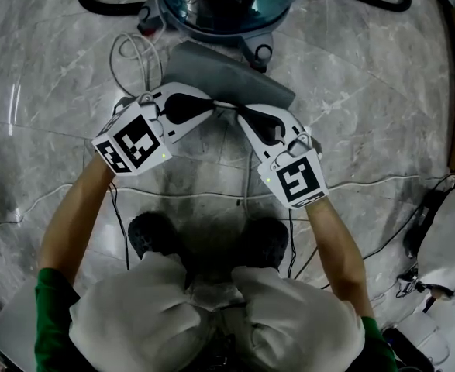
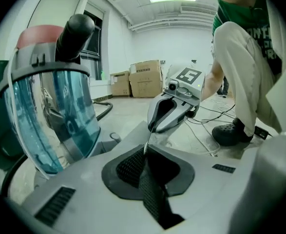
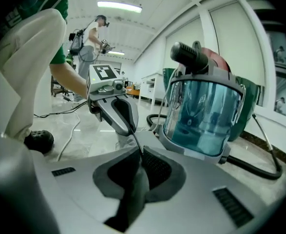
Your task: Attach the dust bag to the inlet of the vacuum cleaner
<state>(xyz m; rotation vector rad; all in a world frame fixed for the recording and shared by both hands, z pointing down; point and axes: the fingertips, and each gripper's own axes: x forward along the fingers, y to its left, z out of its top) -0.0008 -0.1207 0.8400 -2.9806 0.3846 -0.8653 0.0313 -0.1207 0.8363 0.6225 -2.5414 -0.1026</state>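
The grey dust bag (image 1: 235, 80) hangs low over the marble floor in front of the vacuum cleaner (image 1: 219, 6), which has a clear blue drum (image 2: 55, 116) (image 3: 206, 116). My left gripper (image 1: 211, 105) and right gripper (image 1: 239, 108) meet tip to tip at the bag's near edge. In the left gripper view my left gripper (image 2: 145, 152) is shut on a thin edge of the bag (image 2: 135, 134), with the right gripper (image 2: 152, 128) facing it. In the right gripper view my right gripper (image 3: 140, 155) pinches the same thin edge, opposite the left gripper (image 3: 132, 130). The vacuum's inlet is not visible.
A black hose (image 1: 367, 2) curls behind the vacuum. A white cable loop (image 1: 130, 53) lies left of the bag, and thin cables cross the floor by my shoes (image 1: 157, 235). Cardboard boxes (image 2: 143, 77) stand far back. Another person (image 3: 91, 43) stands in the distance.
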